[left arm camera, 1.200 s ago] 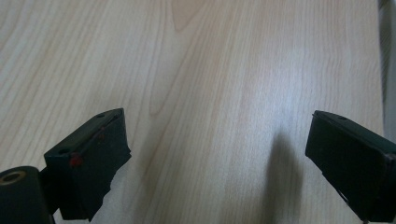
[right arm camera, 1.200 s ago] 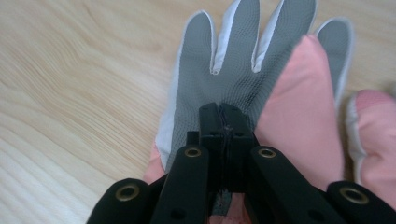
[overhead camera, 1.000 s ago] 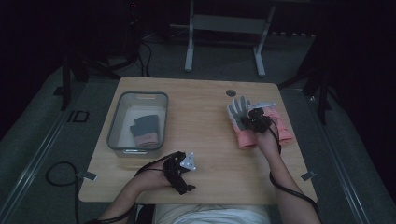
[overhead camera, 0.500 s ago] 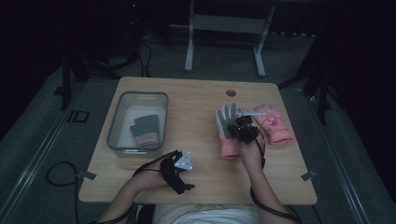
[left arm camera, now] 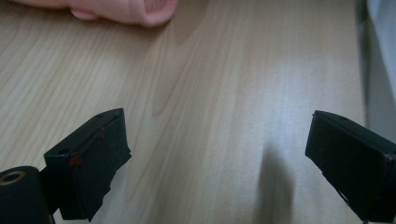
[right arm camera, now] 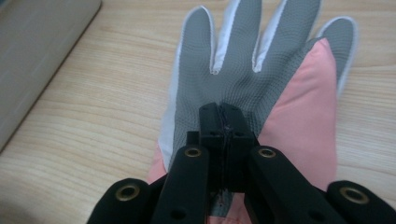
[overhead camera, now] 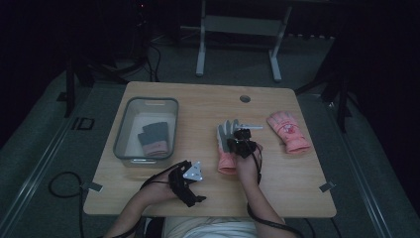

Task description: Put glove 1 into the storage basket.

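Glove (overhead camera: 227,144) (mid-table) pinched by right claw (overhead camera: 241,140).

Left gripper (overhead camera: 190,181) low near the table's front edge, jaws spread wide, left forearm angled in from below, right gripper (overhead camera: 241,141) reached farther forward, jaws pressed together, right forearm extended

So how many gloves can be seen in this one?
3, maybe more hidden. A pink glove with grey palm lies mid-table, pinched by the right gripper. A plain pink glove lies at the right. A dark grey, pink-cuffed glove is in the clear plastic bin.
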The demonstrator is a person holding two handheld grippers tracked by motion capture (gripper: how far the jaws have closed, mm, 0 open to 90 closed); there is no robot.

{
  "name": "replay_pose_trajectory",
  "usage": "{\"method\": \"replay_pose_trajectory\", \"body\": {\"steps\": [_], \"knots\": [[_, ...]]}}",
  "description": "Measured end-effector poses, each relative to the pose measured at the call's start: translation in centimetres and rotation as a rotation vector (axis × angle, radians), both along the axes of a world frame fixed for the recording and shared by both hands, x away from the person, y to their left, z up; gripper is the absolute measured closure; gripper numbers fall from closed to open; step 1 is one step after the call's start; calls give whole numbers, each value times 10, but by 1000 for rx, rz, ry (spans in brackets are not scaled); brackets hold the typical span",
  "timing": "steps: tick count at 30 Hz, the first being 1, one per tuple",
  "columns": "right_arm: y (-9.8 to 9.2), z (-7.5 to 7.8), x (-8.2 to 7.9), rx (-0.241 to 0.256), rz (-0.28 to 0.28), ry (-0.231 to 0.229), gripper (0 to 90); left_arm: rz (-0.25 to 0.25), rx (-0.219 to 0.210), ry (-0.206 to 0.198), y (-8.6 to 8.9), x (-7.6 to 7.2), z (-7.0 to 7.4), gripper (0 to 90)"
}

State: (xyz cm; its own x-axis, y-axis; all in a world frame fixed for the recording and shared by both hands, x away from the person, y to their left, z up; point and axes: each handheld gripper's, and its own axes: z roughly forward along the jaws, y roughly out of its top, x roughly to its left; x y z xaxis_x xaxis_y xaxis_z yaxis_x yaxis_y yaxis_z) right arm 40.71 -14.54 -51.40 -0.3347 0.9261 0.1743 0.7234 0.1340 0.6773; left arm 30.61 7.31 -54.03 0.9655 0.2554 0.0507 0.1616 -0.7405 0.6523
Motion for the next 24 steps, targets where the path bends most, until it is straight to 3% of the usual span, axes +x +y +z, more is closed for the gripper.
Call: {"method": "replay_pose_trajectory", "body": {"steps": [5,11,13,17,20,24], "knots": [[7,-12,8,-25,10,9,882,2,-11,1,2,0,0,55],[8,-13,10,-37,29,10,877,8,-16,5,2,1,1,55],[7,-9,9,-48,56,-14,808,10,-12,2,2,0,1,55],[-3,7,-2,-56,171,-81,649,13,-13,1,3,-1,0,55],[-21,21,-9,-61,207,-156,620,11,-15,9,4,0,-1,55],[-55,39,-11,-63,201,-229,617,16,-18,6,4,1,0,56]]}}
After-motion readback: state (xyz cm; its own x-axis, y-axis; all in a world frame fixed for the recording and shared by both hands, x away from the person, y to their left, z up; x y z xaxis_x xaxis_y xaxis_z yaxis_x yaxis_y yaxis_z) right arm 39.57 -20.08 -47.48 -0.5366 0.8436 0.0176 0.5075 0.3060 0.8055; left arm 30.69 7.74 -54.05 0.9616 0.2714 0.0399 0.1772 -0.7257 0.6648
